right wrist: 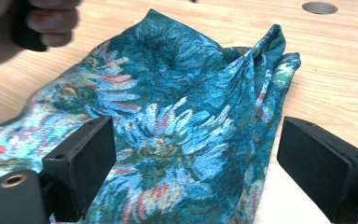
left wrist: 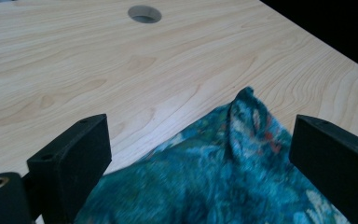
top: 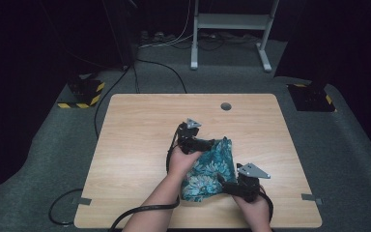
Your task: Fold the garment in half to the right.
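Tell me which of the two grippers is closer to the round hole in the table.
The left gripper, at the cloth's far end. The right gripper is by the near edge, farther from the hole.

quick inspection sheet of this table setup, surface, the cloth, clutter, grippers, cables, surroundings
surface: light wooden table with a round hole near its far edge; tape tabs at the near corners
job's things: teal floral cloth, folded and rumpled, lying on the table between the two grippers
clutter: nothing seen
grippers: left gripper has its jaws wide apart over the cloth's far corner, pads off the fabric; right gripper has its jaws apart over the near part, not pinching
cables: a black cable trails from the left gripper off the near edge; more cables on the floor beyond
surroundings: grey carpet, white stand, dark room
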Motion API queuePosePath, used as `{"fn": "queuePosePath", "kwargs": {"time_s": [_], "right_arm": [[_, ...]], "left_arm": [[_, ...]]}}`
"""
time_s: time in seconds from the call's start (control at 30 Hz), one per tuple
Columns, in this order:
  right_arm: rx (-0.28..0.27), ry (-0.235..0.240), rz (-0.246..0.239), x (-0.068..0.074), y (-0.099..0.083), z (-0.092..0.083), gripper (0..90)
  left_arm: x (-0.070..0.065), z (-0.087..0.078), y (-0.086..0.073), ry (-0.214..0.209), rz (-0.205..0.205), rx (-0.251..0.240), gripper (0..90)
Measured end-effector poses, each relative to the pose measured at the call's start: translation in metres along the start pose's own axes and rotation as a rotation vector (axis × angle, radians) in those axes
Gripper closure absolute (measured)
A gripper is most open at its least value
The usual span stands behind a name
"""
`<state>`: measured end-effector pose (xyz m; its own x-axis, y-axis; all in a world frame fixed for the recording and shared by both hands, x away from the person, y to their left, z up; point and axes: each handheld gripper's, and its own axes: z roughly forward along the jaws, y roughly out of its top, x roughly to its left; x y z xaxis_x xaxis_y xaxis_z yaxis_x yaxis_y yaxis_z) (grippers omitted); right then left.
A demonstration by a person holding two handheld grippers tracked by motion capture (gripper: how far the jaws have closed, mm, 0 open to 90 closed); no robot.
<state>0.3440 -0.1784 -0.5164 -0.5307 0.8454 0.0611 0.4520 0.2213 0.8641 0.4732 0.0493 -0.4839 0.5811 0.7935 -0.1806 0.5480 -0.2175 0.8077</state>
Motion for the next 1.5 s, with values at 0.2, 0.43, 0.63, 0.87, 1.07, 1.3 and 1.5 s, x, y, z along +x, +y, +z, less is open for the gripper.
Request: {"fn": "queuePosePath", "kwargs": {"time_s": [0.2,0.43,0.63,0.87,1.07,1.3,1.5], "right_arm": [[0.011,-0.002,-0.023,-0.006,0.004,0.006,11.6],[0.022,0.005,-0.023,-0.012,0.007,0.013,11.1],[0.037,-0.002,-0.027,-0.017,0.008,0.019,10.6],[0.053,-0.007,-0.027,-0.024,0.007,0.026,10.2],[0.067,-0.01,-0.02,-0.029,0.004,0.03,9.9],[0.075,-0.014,0.002,-0.033,0.002,0.035,9.5],[0.11,-0.007,0.027,-0.032,0.003,0.041,20.7]], "left_arm": [[0.007,-0.012,-0.016,-0.006,-0.011,-0.004,5.8],[0.012,-0.025,-0.036,0.017,-0.017,0.004,5.8],[0.017,-0.04,-0.054,0.041,-0.03,0.017,5.9],[0.017,-0.057,-0.078,0.08,-0.042,0.028,6.1],[0.016,-0.07,-0.094,0.105,-0.07,0.034,6.2],[0.015,-0.076,-0.106,0.104,-0.12,0.031,7.1],[0.001,-0.07,-0.101,0.071,-0.096,0.029,26.3]]}}
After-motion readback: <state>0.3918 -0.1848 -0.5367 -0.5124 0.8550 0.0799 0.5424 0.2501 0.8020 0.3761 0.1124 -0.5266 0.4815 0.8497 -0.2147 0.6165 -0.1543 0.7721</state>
